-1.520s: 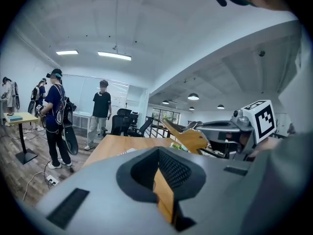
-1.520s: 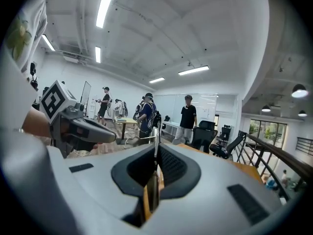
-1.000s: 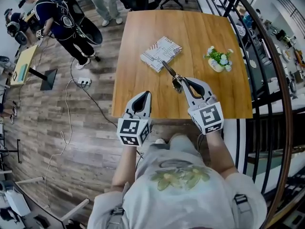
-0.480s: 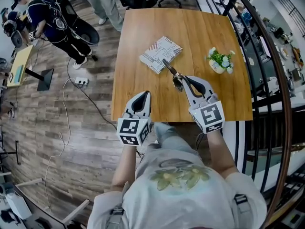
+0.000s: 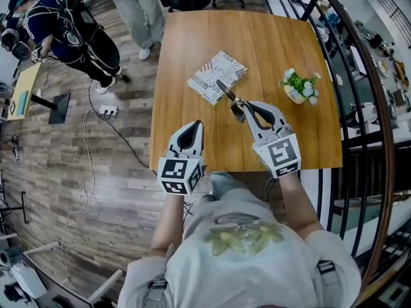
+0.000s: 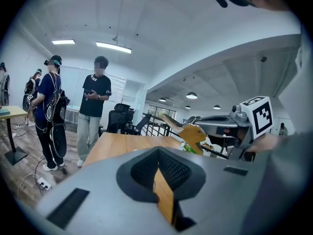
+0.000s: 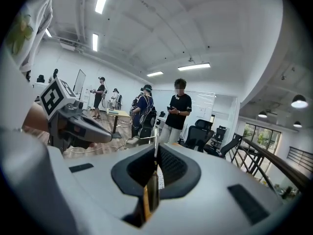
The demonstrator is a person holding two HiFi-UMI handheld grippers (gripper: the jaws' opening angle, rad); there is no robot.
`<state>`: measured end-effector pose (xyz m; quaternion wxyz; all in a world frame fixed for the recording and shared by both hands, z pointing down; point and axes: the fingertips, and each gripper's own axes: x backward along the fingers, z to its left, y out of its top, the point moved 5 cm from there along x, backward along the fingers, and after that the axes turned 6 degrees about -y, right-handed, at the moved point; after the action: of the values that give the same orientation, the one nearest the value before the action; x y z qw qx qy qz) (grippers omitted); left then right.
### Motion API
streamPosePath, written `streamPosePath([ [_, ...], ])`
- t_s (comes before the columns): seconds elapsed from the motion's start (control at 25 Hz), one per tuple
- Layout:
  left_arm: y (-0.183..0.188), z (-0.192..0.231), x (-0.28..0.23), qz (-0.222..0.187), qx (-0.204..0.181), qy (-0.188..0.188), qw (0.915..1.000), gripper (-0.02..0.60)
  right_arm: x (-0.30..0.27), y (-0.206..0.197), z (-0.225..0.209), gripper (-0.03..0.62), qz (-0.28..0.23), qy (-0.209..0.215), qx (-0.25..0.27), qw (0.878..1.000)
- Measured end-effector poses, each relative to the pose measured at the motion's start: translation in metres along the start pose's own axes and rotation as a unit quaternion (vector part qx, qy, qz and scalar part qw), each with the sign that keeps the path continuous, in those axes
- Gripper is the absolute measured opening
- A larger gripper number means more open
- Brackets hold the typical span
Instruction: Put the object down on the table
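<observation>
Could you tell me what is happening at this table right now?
A person at the wooden table holds a gripper in each hand. The right gripper is clamped on what looks like a pair of scissors, held above the table with the blades pointing toward a patterned booklet. The left gripper is shut and empty near the table's front edge. The scissors are not yet put down.

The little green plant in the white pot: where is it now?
In the head view the plant stands on the right side of the wooden table, right of the patterned booklet and beyond the right hand-held gripper.
</observation>
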<state>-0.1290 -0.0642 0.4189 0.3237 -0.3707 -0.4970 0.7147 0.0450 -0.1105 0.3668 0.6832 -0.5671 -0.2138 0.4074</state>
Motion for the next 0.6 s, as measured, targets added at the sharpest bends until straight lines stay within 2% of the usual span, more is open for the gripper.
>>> streamPosePath([
  [0.6, -0.018, 0.026, -0.025, 0.032, 0.021, 0.004, 0.9993, 0.014, -0.051, -0.041, 0.010, 0.009, 0.051, 0.042, -0.004, 0.998],
])
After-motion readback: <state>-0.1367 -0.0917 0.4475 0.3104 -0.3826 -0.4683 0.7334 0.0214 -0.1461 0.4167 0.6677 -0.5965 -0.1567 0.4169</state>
